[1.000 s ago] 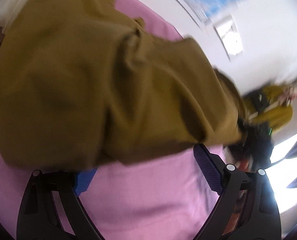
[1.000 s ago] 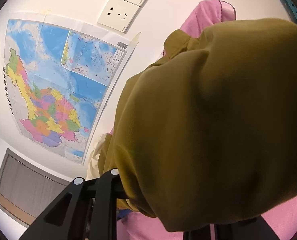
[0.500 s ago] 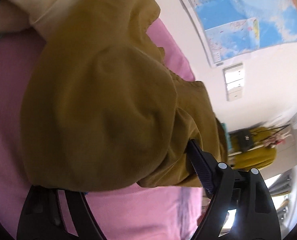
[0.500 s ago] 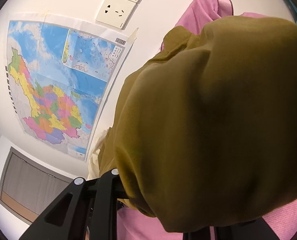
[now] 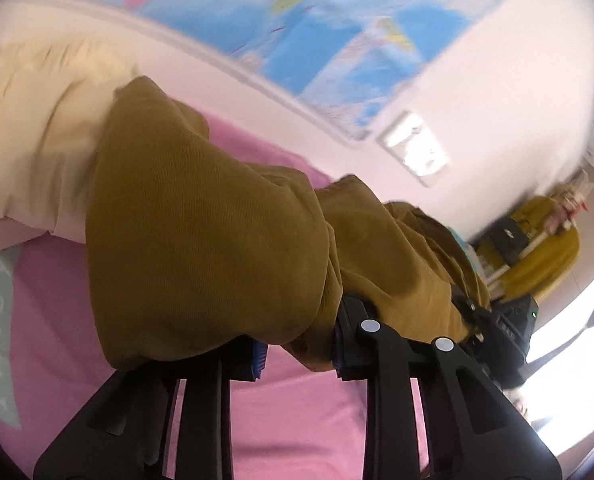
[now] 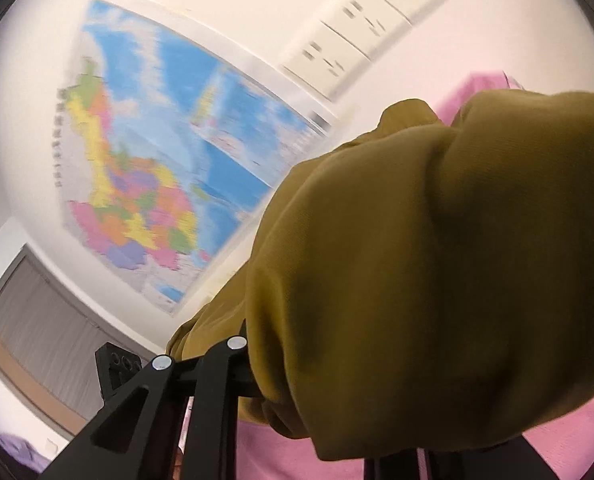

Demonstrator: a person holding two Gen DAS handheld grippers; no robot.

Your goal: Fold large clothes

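A mustard-brown corduroy garment [image 5: 209, 248] hangs bunched over the pink bed sheet [image 5: 297, 420]. My left gripper [image 5: 297, 354] is shut on a fold of its lower edge, the cloth pinched between the blue pads. In the right wrist view the same garment [image 6: 437, 260] drapes over my right gripper [image 6: 337, 420] and hides its fingertips; only the left finger [image 6: 217, 372] shows. The cloth is lifted and stretched between the two grippers.
A cream pillow [image 5: 29, 132] lies at the bed's head on the left. A wall map [image 6: 157, 184] and wall sockets [image 6: 361, 36] are behind the bed. A rack with yellow clothes [image 5: 537, 248] stands at the far right.
Both grippers have tilted upward with the garment, so more wall and map shows. The left jaws have closed in on the cloth fold. The garment hangs higher off the sheet.
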